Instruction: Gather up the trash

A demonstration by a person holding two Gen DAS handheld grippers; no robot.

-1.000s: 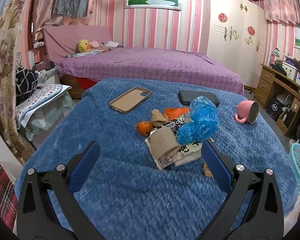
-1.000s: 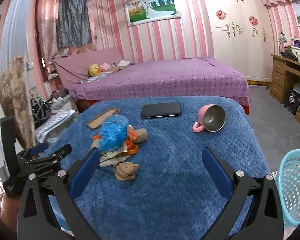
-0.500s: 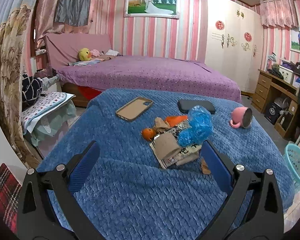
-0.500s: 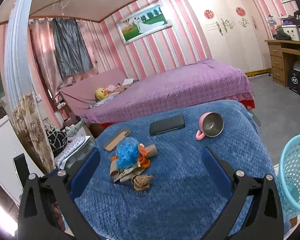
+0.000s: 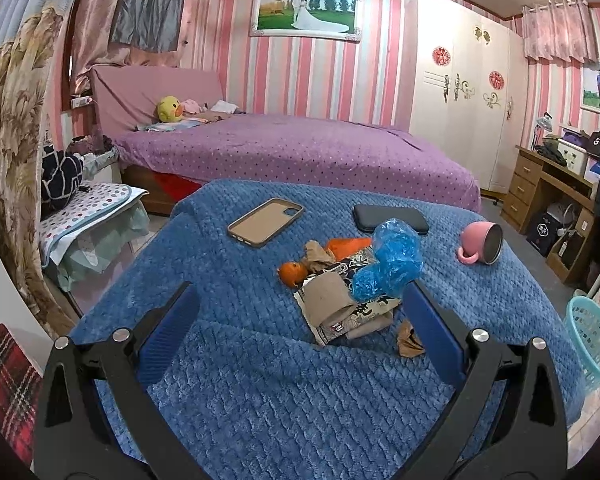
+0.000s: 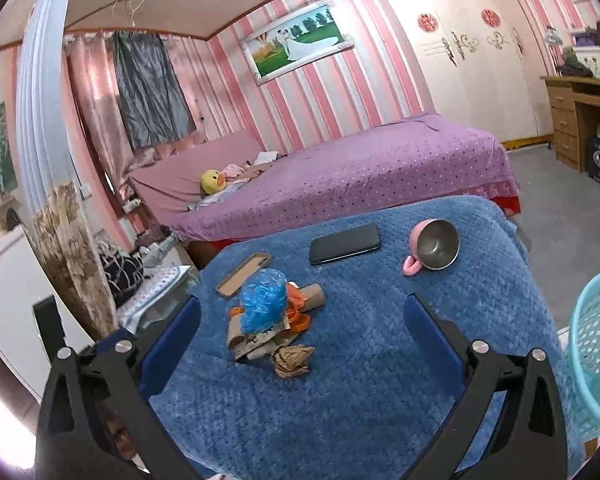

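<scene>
A trash pile lies mid-table on the blue blanket (image 5: 260, 400): a crumpled blue plastic bag (image 5: 392, 260), a cardboard tube (image 5: 328, 296), printed paper (image 5: 352, 312), orange peel (image 5: 292, 272) and a brown paper wad (image 5: 410, 340). The right wrist view shows the same bag (image 6: 262, 304) and wad (image 6: 292, 360). My left gripper (image 5: 300, 312) is open and empty, just short of the pile. My right gripper (image 6: 300, 328) is open and empty, held above and back from the pile. A turquoise mesh basket (image 6: 596, 348) stands on the floor at the table's right.
A tan phone case (image 5: 266, 222), a black phone (image 5: 390, 219) and a tipped pink cup (image 5: 482, 242) lie beyond the pile. A purple bed (image 5: 292, 152) is behind the table, a wooden desk (image 5: 548, 184) at right, a cluttered stool (image 5: 88, 216) at left.
Both grippers have pulled back and risen from the table, the right one most, so the pile looks smaller and farther. Both stay open. Nothing on the table has moved.
</scene>
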